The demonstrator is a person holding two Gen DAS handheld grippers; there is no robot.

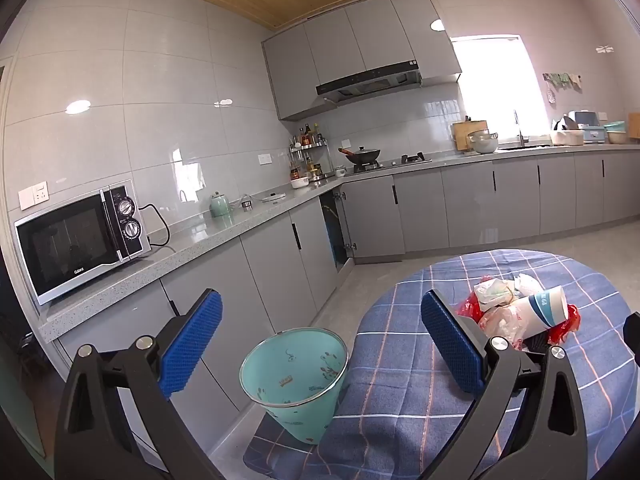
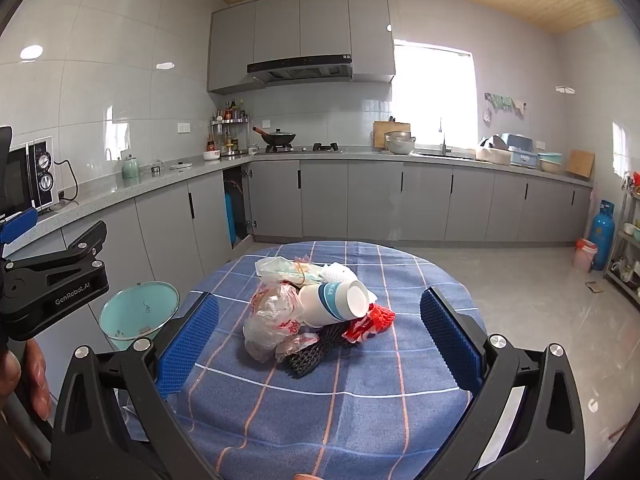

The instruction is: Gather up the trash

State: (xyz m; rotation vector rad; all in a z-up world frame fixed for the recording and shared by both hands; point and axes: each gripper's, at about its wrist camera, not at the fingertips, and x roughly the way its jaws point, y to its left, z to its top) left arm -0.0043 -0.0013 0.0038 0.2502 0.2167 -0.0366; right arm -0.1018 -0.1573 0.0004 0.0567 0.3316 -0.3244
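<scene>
Right wrist: paper cup [image 2: 334, 299] lies sideways, mouth rightward; both tongs [image 2: 320, 320] [image 1: 320, 336] gape empty.

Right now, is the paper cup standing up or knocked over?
Knocked over. The paper cup lies on its side on the trash pile, with its open mouth facing sideways toward the right.

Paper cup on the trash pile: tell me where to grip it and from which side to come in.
Grip the paper cup across its banded middle, coming down from above with the right gripper. It lies on its side atop the trash pile, base pointing right, so the round wall is exposed. The open fingers look wide enough to straddle it.
</scene>
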